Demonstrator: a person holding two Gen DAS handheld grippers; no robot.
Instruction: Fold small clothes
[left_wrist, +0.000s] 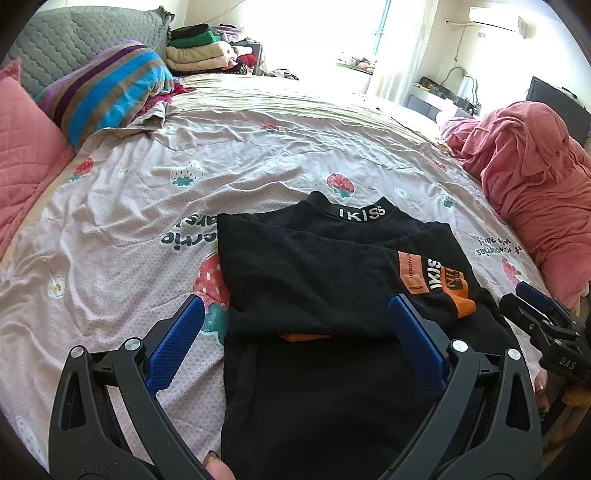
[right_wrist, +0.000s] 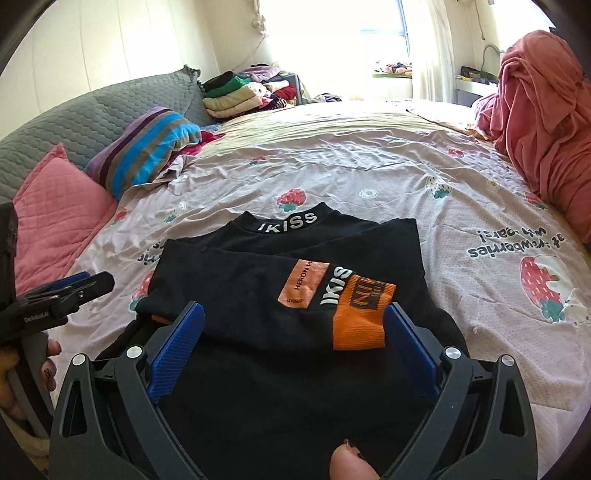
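Note:
A small black top (left_wrist: 310, 280) with a white "IKISS" collar and orange cuffs lies on the bed, its sleeves folded across the body. It also shows in the right wrist view (right_wrist: 258, 295). My left gripper (left_wrist: 295, 306) is open and empty, just above the top's lower part, its blue pads (left_wrist: 173, 343) wide apart. My right gripper (right_wrist: 293, 314) is open and empty over the same garment, beside the orange cuff (right_wrist: 360, 317). The right gripper also appears at the right edge of the left wrist view (left_wrist: 532, 306), the left one at the left edge of the right wrist view (right_wrist: 85, 284).
The bed has a pink strawberry-print sheet (left_wrist: 258, 155). A pink cushion (left_wrist: 26, 155), a striped pillow (left_wrist: 110, 88) and a grey quilted headboard lie to the left. A pink blanket heap (left_wrist: 532, 184) is to the right. Folded clothes (left_wrist: 203, 48) are stacked at the back.

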